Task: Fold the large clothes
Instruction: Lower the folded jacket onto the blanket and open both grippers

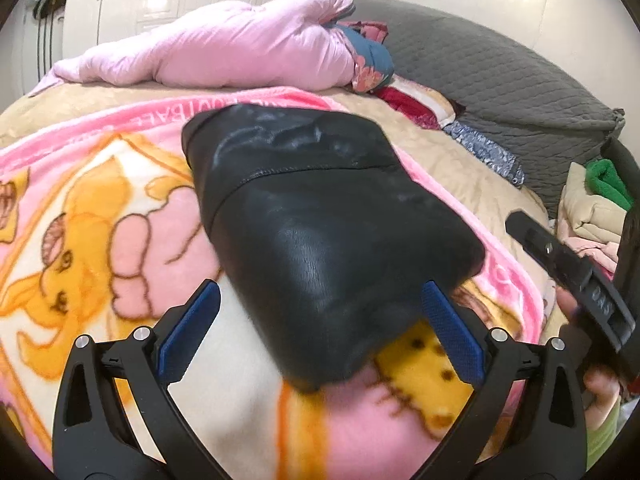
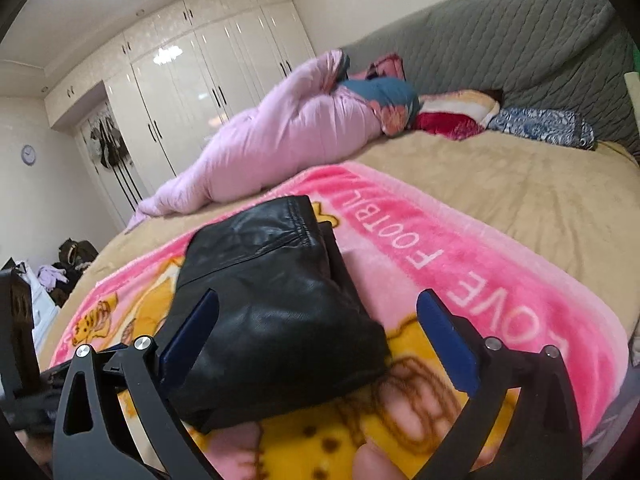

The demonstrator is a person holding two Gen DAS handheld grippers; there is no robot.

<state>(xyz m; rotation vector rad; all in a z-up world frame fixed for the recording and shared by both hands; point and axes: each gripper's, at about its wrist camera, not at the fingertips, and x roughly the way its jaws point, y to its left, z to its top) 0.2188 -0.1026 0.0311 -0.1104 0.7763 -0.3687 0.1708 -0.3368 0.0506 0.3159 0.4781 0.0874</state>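
Holding both tools over the bed, I had my left gripper (image 1: 320, 336) spread wide, its blue pads (image 1: 188, 336) standing apart with nothing pressed between them. The near end of the folded black leather garment (image 1: 320, 216) lay between those fingers in the left wrist view, but I could not tell whether the right-hand pad touched its edge. My right gripper (image 2: 316, 344) also stood with its jaws fully apart and gripped nothing; the garment (image 2: 272, 320) sat mostly toward its left finger, and the picture did not settle whether it touched.

That garment lay as a thick, folded bundle on the pink cartoon blanket (image 1: 120, 220), its long axis running from the near edge of the bed away toward the far side, with a stitched seam crossing it partway along.

Farther out, the blanket covered a tan bedspread (image 2: 500, 200). A pink quilt (image 2: 280, 140) lay rolled along the far side, with pillows (image 2: 452, 116) beside it against a grey quilted headboard (image 2: 520, 40). White wardrobes (image 2: 192, 80) lined the wall behind.
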